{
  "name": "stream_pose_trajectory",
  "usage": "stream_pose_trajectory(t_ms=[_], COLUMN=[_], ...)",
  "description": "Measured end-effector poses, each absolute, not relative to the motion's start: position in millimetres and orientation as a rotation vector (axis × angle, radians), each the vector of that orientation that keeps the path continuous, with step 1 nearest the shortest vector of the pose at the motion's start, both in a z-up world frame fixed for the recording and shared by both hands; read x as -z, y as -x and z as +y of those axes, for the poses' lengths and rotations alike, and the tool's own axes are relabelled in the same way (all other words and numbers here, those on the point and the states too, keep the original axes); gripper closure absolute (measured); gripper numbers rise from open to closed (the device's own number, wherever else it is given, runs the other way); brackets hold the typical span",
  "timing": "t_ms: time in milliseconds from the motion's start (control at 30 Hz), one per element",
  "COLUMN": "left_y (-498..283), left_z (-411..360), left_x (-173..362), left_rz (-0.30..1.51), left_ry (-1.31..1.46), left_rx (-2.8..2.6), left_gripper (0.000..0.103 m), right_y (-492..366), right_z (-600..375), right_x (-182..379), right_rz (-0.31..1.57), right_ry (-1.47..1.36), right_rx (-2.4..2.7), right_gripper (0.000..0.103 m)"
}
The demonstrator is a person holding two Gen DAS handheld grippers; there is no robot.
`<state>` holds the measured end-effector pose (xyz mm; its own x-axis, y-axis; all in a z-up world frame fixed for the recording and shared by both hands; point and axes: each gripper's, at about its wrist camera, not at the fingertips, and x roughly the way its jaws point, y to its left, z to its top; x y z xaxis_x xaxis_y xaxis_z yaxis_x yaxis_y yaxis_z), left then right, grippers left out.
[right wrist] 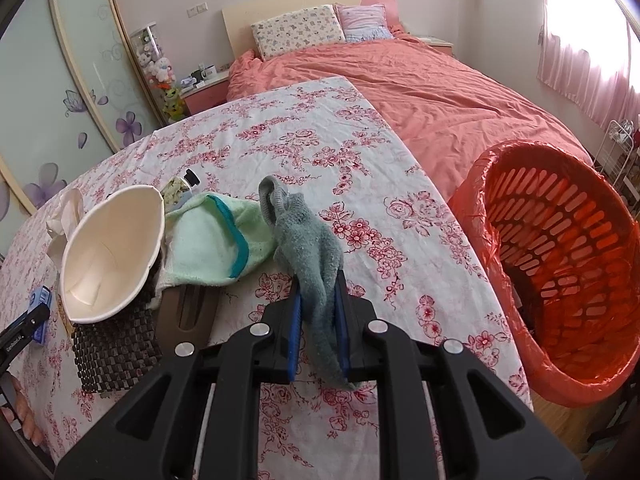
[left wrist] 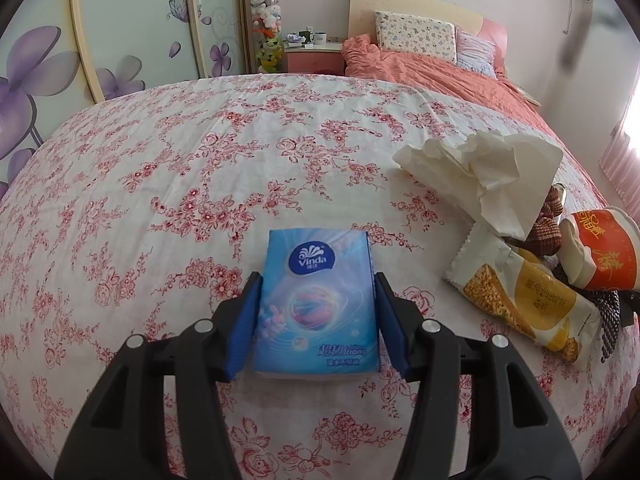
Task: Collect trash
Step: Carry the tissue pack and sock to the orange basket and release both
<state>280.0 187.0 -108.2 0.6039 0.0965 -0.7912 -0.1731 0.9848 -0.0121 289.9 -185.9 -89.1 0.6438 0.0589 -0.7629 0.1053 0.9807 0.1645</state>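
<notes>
We are looking across a table (left wrist: pixel 160 200) draped in a white cloth with red flowers, a coral-covered bed (right wrist: pixel 420 92) lying beyond it at twelve o'clock. Our left gripper (left wrist: pixel 316 280) is holding its fingers clamped on a blue tissue pack (left wrist: pixel 318 300) resting on the cloth. At two o'clock, crumpled tissue (left wrist: pixel 488 168), a snack wrapper (left wrist: pixel 524 300) and a paper cup (left wrist: pixel 600 252) are lying together. Our right gripper (right wrist: pixel 318 284) is pinching a grey sock (right wrist: pixel 312 256), fingers nearly together. An orange basket (right wrist: pixel 560 264) lined with a red bag is sitting off the table's edge at three o'clock.
</notes>
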Motion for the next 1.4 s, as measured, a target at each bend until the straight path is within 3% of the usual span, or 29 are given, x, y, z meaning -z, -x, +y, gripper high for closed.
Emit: stream_pose_trajectory(t_ms=[233, 433, 500, 567, 667, 1400], left_y=[-278, -270, -269, -269, -268, -236], left_z=[184, 185, 184, 182, 181, 146], left_x=[108, 109, 108, 108, 107, 39], left_rz=[0.92, 0.916, 0.911, 0.91, 0.907, 0.76], left_ry=[0.044, 0.046, 0.051, 0.047, 0.048, 0.037], left_rx=[-0.14, -0.149, -0.14, -0.14, -0.134, -0.066], left_gripper=[0.045, 0.045, 0.051, 0.051, 0.052, 0.053], right_y=[-296, -301, -303, -302, -299, -249], right_z=[-189, -185, -181, -181, -182, -198], right_x=[90, 90, 91, 90, 89, 34], right_rz=[0.875, 0.867, 0.872, 0.87, 0.865, 0.726], right_ry=[-0.209, -0.198, -0.18, -0.178, -0.181, -0.232], right_rx=[-0.011, -0.006, -0.001, -0.01, -0.014, -0.043], right_gripper=[0.069, 0.066, 0.067, 0.085, 0.088, 0.089])
